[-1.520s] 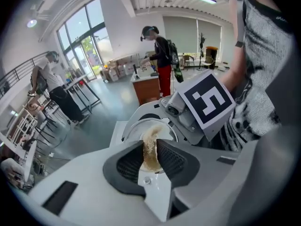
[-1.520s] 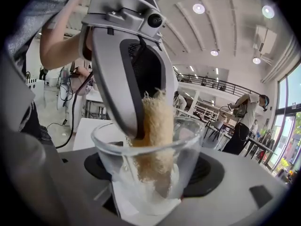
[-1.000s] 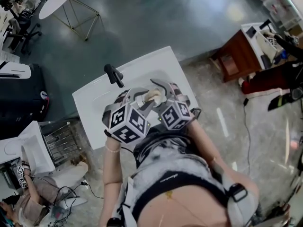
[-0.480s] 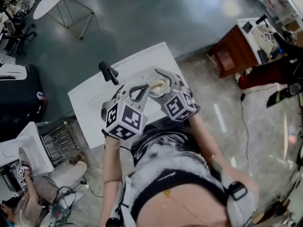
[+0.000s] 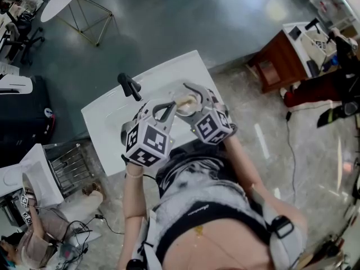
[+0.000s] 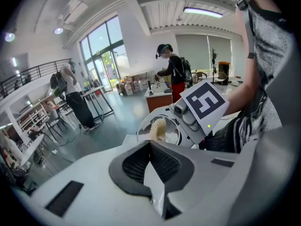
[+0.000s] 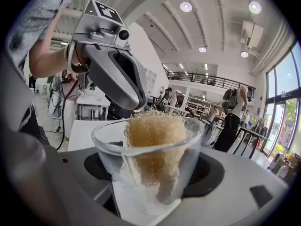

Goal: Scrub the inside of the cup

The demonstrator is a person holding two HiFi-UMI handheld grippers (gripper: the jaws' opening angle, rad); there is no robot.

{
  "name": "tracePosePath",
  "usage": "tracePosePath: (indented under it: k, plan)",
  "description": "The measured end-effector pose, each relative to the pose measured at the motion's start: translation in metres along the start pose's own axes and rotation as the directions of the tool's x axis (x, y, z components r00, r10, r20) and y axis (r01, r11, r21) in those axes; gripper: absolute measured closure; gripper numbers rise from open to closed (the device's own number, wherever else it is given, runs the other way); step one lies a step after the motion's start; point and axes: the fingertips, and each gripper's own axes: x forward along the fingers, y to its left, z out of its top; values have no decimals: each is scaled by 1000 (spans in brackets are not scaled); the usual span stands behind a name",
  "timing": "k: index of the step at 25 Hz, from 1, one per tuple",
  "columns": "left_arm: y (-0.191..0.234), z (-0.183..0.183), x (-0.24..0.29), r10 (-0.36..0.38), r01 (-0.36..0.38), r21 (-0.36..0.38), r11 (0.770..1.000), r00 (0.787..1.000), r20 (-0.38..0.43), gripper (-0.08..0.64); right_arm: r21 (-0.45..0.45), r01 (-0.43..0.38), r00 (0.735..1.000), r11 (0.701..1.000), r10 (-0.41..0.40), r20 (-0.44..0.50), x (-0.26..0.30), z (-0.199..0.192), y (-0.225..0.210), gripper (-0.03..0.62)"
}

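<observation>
My right claw (image 7: 150,182) grasping clear cup (image 7: 190,149), tan sponge (image 7: 153,135) upright inside. My left claw (image 6: 151,147) just closed, clenched, nothing between pads, tips near sponge top.

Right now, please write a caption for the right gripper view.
Right gripper holds a clear cup with a tan scrubber inside.

The cup (image 7: 151,171) is sitting between the right tool's (image 5: 194,97) jaws above the sink (image 5: 104,120), with the scrubber (image 7: 153,142) standing in it. The left tool (image 5: 170,106) is hanging just left, with the tap (image 5: 130,86) behind.
</observation>
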Motion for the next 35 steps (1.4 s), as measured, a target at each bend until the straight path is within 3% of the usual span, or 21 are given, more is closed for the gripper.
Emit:
tracePosePath:
  k: [7,35]
  plan:
    - [3,-7,-5,22,-21,-50,999,1000,11,551,130,6,999,992,-11,38,7,-11,-24,192]
    - [-12,-40,33,70,-65,-231,971,997,15,551,334,22,1000,942,-21,-8,72,-97,-108,192]
